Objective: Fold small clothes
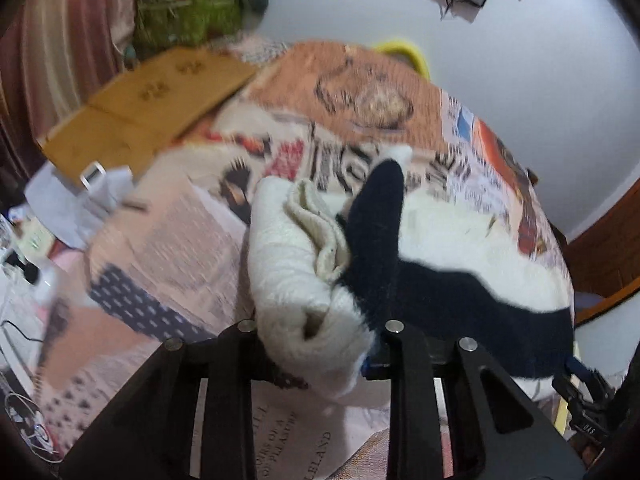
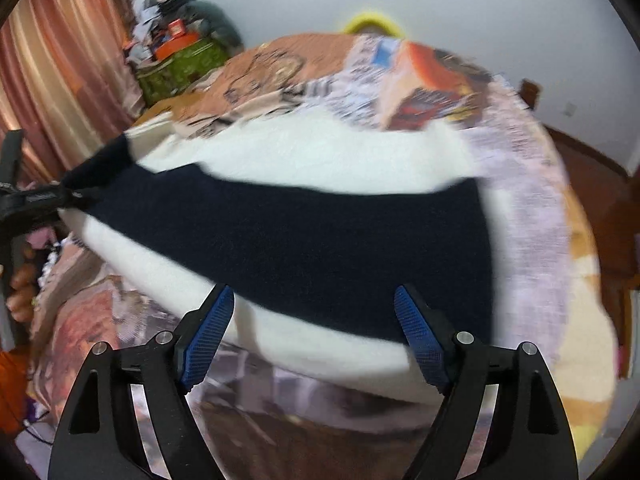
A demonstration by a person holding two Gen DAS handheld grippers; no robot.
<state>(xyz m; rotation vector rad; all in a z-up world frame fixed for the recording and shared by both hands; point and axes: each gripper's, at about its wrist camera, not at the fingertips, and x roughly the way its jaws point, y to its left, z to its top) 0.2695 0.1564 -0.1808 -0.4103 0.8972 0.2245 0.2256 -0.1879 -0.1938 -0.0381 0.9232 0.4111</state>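
The fold is barely begun: the left gripper [image 1: 320, 344] pinches a bunched edge of the fuzzy white-and-navy knitted garment [image 2: 304, 232] lying mid-frame on the patterned bedspread [image 2: 532, 208], the right gripper [image 2: 312, 332] gaping empty at its lower edge.

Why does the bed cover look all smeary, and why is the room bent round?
Left wrist view: the bed cover is smeared by motion blur, while the white and black garment near the left tongs stays sharper. Right wrist view: the garment and cover streak, but the right tongs look crisp. Both views: the fisheye lens bends the room, with dark corners.
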